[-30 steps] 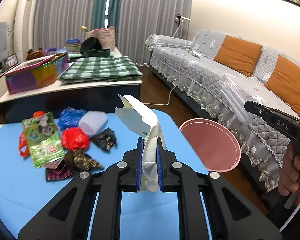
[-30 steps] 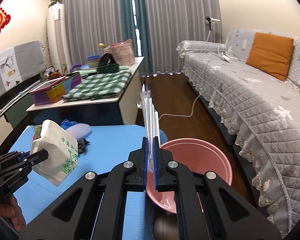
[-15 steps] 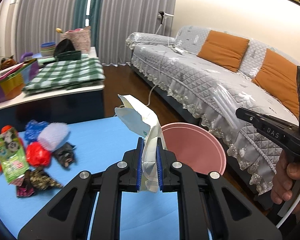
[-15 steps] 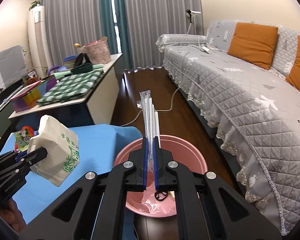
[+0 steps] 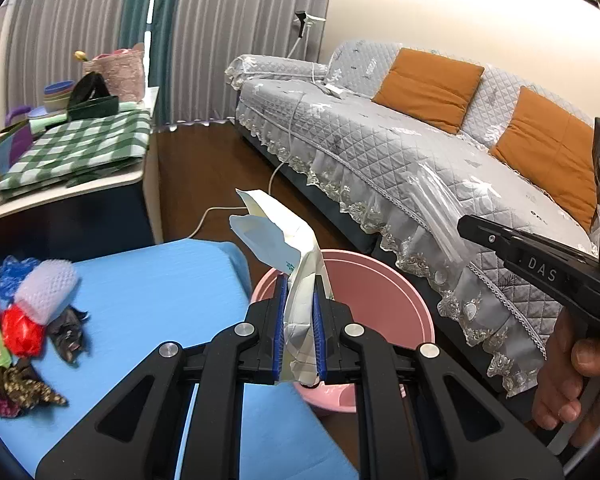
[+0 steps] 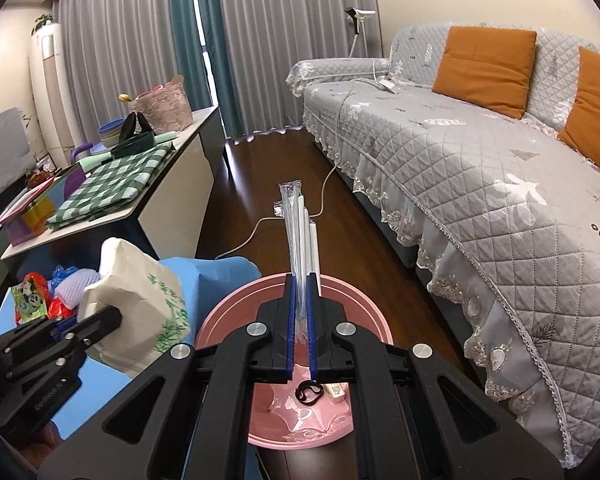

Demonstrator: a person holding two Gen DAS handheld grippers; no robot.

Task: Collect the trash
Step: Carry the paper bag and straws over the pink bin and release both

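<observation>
The left gripper (image 5: 299,322) has its fingers clamped on one crumpled paper bag (image 5: 300,280), carried above the pink basin (image 5: 384,292) for dropping. The right gripper (image 6: 299,320) pinches one clear sleeve of white straws (image 6: 300,232) over that basin too. Several wrappers (image 5: 28,320) wait on the blue tabletop (image 5: 148,292).

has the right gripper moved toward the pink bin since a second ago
Yes. In the right wrist view the right gripper, shut on the clear wrapper, now sits over the pink bin, which earlier lay ahead of it.
</observation>
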